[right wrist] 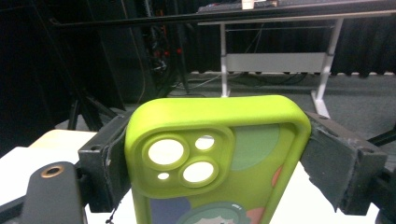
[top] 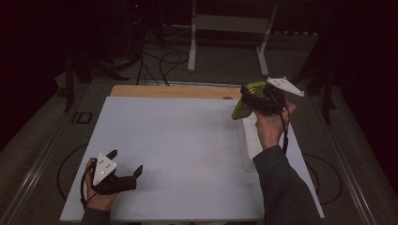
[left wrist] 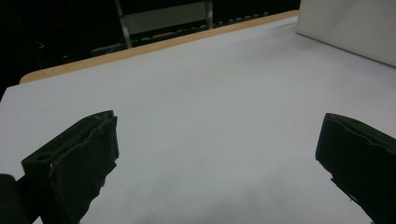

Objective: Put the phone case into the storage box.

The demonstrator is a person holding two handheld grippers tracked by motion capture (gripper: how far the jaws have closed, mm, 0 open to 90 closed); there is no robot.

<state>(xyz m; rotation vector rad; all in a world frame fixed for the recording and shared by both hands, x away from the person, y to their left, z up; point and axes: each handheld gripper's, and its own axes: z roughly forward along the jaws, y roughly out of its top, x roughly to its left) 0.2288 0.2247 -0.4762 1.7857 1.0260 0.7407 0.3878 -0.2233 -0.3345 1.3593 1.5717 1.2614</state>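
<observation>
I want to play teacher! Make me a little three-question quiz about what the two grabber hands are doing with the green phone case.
1. True or false: the right gripper is clamped on the lime-green phone case.
2. How are the left gripper jaws? A) wide apart with nothing between them B) squeezing a cup C) holding the case
3. Fill in: the left gripper rests low over the ____ sheet on the table.

Key: 1 true; 2 A; 3 white.
</observation>
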